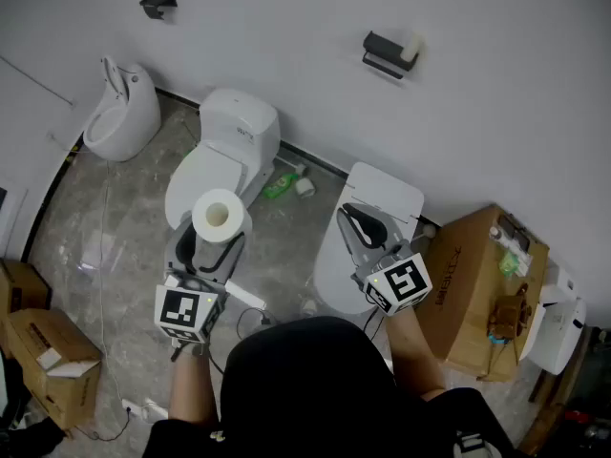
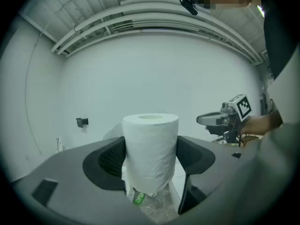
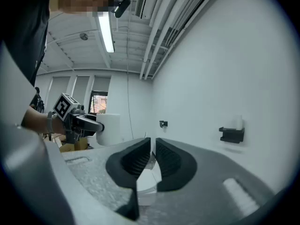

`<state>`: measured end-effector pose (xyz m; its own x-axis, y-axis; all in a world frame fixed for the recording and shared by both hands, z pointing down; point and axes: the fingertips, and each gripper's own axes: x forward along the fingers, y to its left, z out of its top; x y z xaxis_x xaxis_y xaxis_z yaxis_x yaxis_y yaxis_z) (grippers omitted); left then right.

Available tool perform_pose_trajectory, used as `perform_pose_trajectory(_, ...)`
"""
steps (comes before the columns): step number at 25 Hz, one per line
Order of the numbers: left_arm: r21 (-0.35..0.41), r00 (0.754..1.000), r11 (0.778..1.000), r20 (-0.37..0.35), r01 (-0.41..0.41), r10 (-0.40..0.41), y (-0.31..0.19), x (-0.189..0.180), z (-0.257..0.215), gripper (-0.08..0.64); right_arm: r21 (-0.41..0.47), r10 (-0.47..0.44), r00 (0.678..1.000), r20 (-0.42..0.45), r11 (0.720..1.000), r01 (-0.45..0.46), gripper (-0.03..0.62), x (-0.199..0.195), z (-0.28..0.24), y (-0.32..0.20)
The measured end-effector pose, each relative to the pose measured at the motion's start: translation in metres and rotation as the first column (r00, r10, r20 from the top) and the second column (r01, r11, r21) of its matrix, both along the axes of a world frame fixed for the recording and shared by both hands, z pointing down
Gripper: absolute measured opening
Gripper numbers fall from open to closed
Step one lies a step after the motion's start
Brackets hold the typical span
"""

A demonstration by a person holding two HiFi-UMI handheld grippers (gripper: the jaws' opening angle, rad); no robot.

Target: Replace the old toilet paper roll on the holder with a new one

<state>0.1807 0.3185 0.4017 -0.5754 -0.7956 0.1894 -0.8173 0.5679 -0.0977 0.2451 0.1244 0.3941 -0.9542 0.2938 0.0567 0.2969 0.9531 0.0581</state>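
one full white toilet paper roll (image 1: 219, 214) stands upright at centre left of the head view, pinched between the wide-set jaws of the left hand-held gripper (image 1: 212, 248). right of centre, the right hand-held gripper (image 1: 363, 227) is pressed together, empty. upper right, a black wall holder (image 1: 385, 53) carries a small pale roll (image 1: 411, 48).

A urinal (image 1: 122, 113), a green bottle (image 1: 280, 186) on the floor (image 1: 95, 227) — cardboard boxes (image 1: 48, 356) at left.

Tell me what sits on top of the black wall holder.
A small pale roll stands at one end of the holder. It is too small to tell whether paper remains on it; the holder's top beneath it is covered.
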Motion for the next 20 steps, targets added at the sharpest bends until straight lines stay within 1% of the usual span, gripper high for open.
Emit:
perform_pose_trajectory(6,0.0,1.0,1.0,-0.012,0.015,-0.015,-0.017,-0.001,0.004,0.344,-0.006,-0.011,1.0,-0.004,1.0,0.011,0.031,-0.001,0.005,-0.017)
perform_pose_trajectory(13,0.0,0.999,0.999,-0.021,0.04,-0.04,-0.041,-0.002,0.007,0.344,-0.045,-0.025,1.0,-0.01,0.999,0.025,0.031,-0.003,0.009,-0.048)
perform_pose_trajectory(20,-0.012,1.0,1.0,-0.009,0.021,-0.021,-0.06,0.001,0.008,0.344,-0.075,-0.018,1.0,-0.002,0.997,0.018,0.031,-0.003,0.01,-0.067)
